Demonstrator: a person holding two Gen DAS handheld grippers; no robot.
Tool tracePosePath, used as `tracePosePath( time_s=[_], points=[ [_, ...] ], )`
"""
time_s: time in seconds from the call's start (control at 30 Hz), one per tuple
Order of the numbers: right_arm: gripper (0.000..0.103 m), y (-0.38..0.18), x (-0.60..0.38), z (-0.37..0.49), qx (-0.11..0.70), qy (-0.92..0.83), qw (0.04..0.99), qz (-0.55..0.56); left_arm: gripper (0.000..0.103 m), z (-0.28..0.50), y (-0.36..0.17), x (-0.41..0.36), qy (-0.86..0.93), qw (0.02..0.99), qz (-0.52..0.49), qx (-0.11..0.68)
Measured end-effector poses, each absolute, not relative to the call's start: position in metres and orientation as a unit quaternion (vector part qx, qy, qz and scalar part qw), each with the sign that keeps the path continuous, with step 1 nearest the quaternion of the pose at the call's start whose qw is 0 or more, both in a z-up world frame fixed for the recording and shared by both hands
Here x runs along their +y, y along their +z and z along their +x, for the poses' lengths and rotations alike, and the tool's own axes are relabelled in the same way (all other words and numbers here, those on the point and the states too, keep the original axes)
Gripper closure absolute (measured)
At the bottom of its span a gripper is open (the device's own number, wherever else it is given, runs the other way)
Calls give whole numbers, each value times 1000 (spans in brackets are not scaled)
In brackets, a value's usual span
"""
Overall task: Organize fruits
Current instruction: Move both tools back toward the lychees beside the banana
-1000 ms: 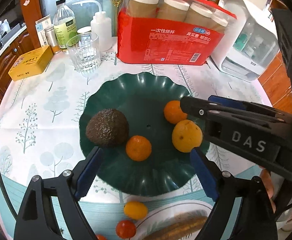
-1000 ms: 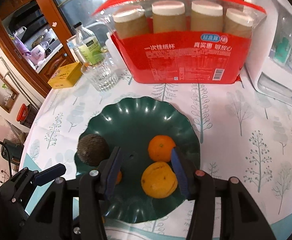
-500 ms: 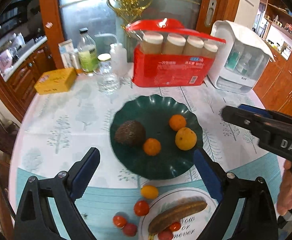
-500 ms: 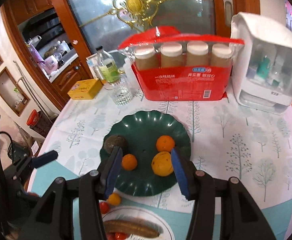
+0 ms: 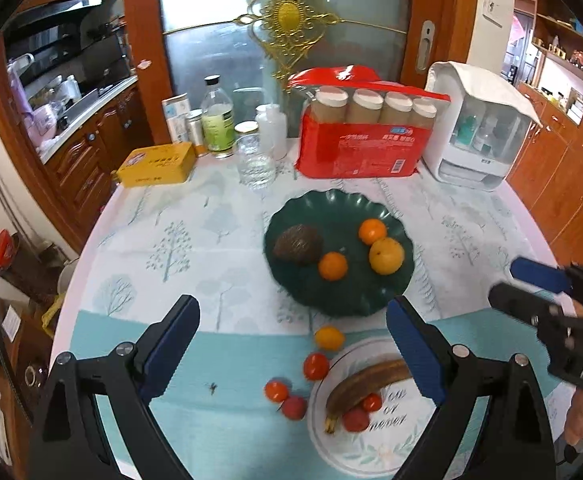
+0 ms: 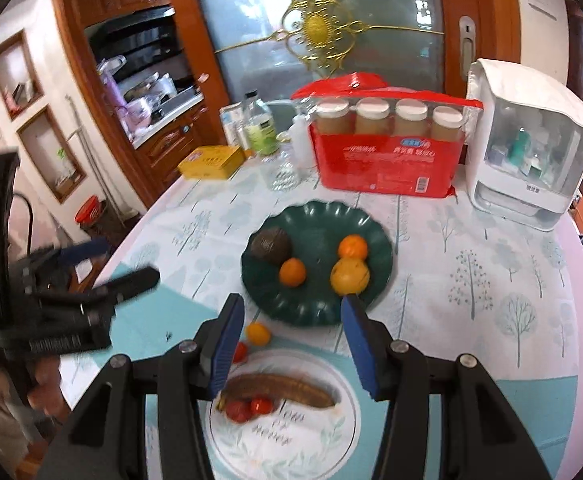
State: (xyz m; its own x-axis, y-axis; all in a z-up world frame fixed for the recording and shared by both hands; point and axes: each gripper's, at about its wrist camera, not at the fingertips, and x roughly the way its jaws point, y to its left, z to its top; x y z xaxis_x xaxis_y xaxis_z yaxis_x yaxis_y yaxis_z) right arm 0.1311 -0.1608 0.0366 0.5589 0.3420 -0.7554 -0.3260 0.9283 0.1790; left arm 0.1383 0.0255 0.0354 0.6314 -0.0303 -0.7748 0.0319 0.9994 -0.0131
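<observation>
Left wrist view: your left tongs (image 5: pixel 293 346) apart, empty, above surface (image 5: pixel 163 240). Green plate (image 5: pixel 339 300) ahead holds avocado (image 5: pixel 297 244), two oranges (image 5: pixel 332 266), yellow fruit (image 5: pixel 386 255). White plate (image 5: pixel 371 452) near you carries banana (image 5: pixel 365 386); small yellow fruit (image 5: pixel 328 338) and tomatoes (image 5: pixel 315 366) lie beside it.

Right wrist view: your right tongs (image 6: pixel 291 344) apart, empty, above white plate (image 6: pixel 291 448). Green plate (image 6: pixel 311 312) just beyond fingertips, fruit inside. Your left tongs (image 6: pixel 103 268) at left edge, blurred.

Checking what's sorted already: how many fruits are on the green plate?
4 on the green plate: an avocado on the left, a small orange in the middle, another orange and a yellow citrus on the right.
</observation>
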Motion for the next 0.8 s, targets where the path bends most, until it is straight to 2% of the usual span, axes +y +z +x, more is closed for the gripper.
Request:
tracePosePath(
  time_s=[0.3,0.47,0.67,0.73,0.8],
  points=[
    [52,-11,-138,91,473,199,858,9,11,98,3,36,-35,898,43,436],
    [52,-42,-131,81,504,174,845,37,20,93,-33,44,-80,881,44,465],
    [54,-86,-111,70,540,160,825,49,35,100,-87,55,-135,843,9,521],
    [59,-96,-102,67,543,161,823,44,46,106,-107,58,-147,826,-5,544],
    [62,-107,-93,66,548,162,819,43,51,113,-126,59,-154,811,-18,564]
  ],
)
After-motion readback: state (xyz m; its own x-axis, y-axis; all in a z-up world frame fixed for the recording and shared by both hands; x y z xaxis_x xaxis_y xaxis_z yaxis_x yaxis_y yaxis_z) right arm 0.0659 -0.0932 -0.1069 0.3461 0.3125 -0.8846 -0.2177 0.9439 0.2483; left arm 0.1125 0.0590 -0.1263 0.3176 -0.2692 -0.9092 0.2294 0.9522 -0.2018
